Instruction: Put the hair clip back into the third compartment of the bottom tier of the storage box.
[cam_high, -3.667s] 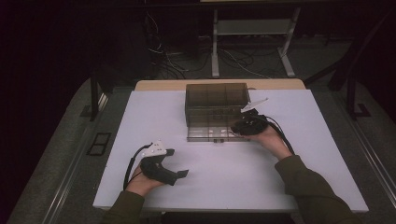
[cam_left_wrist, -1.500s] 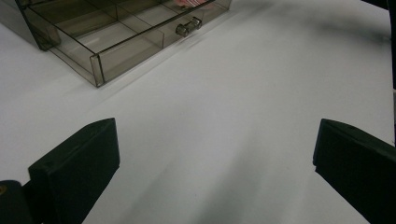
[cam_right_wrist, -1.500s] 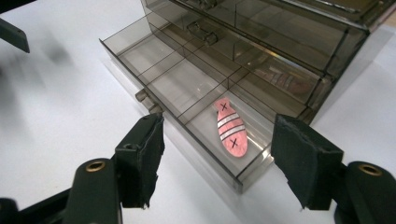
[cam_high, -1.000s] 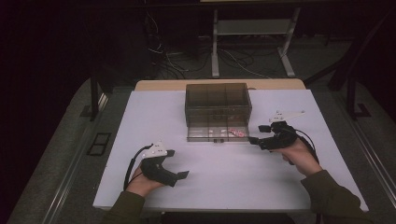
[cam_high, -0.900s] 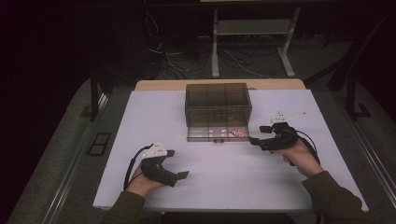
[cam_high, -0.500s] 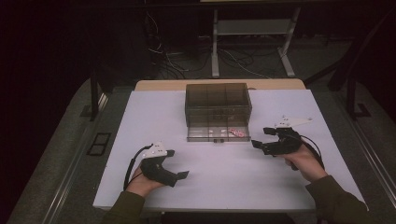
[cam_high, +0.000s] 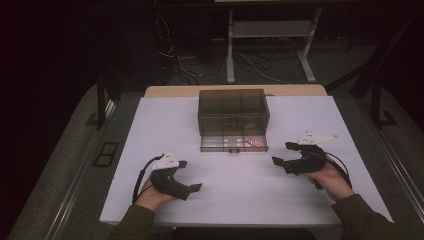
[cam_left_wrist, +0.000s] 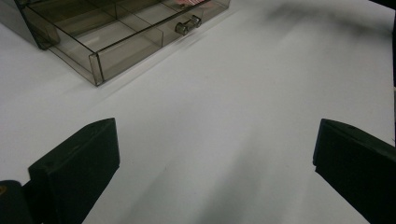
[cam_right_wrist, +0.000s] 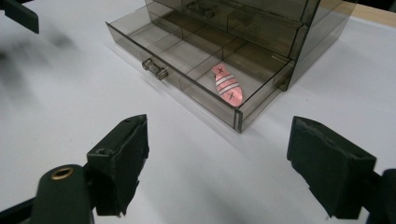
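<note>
Presently on the white table (cam_high: 240, 200): one smoked-plastic drawer cabinet (cam_high: 233, 112), set toward the far edge at mid-width. Its bottom drawer (cam_right_wrist: 187, 60) is pulled out, twin knobs (cam_right_wrist: 155, 68) facing the near edge. One pink fish-shaped piece (cam_right_wrist: 227, 84) (white stripes, two small crosses) lies flat in the drawer's right-hand compartment. Right gripper (cam_right_wrist: 217, 163): jaws spread wide, empty, over the table just short of the drawer's right front corner. Left gripper (cam_high: 192, 185): near the left part of the near edge, well apart from the cabinet, jaws likewise parted, grasping nothing.
</note>
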